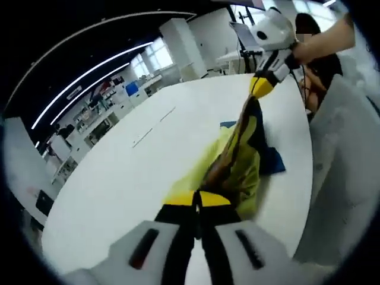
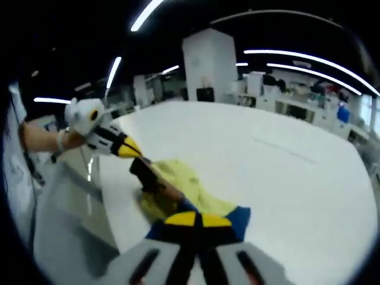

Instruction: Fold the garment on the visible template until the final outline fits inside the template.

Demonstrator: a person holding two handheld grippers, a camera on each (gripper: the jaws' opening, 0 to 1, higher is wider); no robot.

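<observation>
A yellow and navy garment (image 1: 242,155) hangs stretched between the two grippers above the white table (image 1: 130,172). In the left gripper view my left gripper (image 1: 198,199) is shut on the garment's near end. At the top, my right gripper (image 1: 261,86) pinches its far end. A blue patch (image 1: 274,160) lies on the table beneath; I cannot tell whether it is garment or template. In the right gripper view my right gripper (image 2: 198,220) is shut on the navy and yellow cloth (image 2: 184,181), and my left gripper (image 2: 128,148) grips its dark far end.
A thin line is marked on the tabletop (image 1: 155,126). A grey panel (image 1: 344,178) stands along the table's edge beside the garment, also seen as the grey panel (image 2: 59,225). A person's hand (image 2: 41,139) holds the left gripper. Desks and shelves fill the room behind.
</observation>
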